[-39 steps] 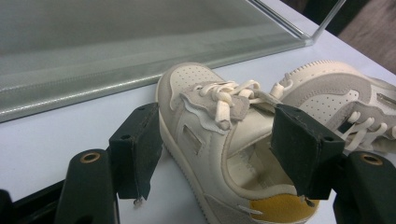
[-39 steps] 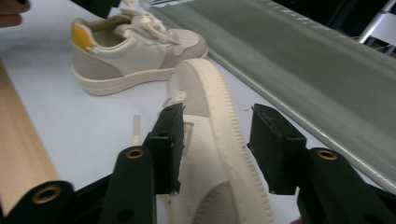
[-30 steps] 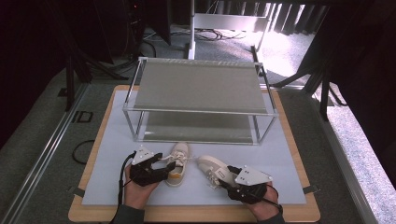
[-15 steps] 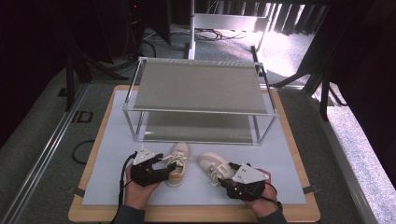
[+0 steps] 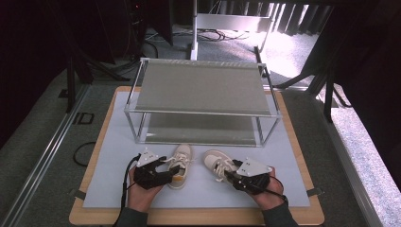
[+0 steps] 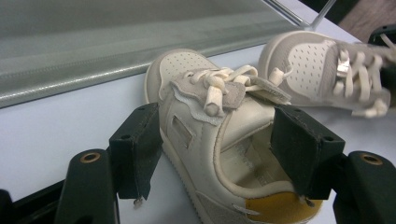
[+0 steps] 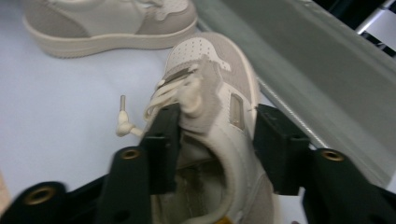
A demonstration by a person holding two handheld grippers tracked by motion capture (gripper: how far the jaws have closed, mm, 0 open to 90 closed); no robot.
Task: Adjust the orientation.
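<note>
Closing fast over the last half second, the right gripper (image 5: 235, 176) now has its black jaws around the collar of the right-hand small cream leather sneaker with pale laces (image 5: 218, 164), one pad inside the opening and the other against the outer side; the blurred right gripper view leaves it unclear whether the pads already press, though they appear to touch. That shoe has swung slightly since a second ago, its toe now aimed more squarely up the table. At the near edge, the person's left hand (image 5: 141, 195) steadies the left gripper (image 5: 171, 171), whose jaws stand part-spread, straddling the heel of the left-hand matching cream sneaker with a yellow heel patch (image 6: 212, 154); one pad sits inside the collar and the other is off the outer wall, so nothing is pinched there. Both shoes rest on the pale blue-grey mat (image 5: 113, 165), heels toward the person and within the jaws, toes away. Each shoe's long axis runs near to far, the right one angled a little leftward. Beyond the toes stands the two-tier metal-framed rack with grey shelves (image 5: 203, 90), the likely destination straight ahead.
</note>
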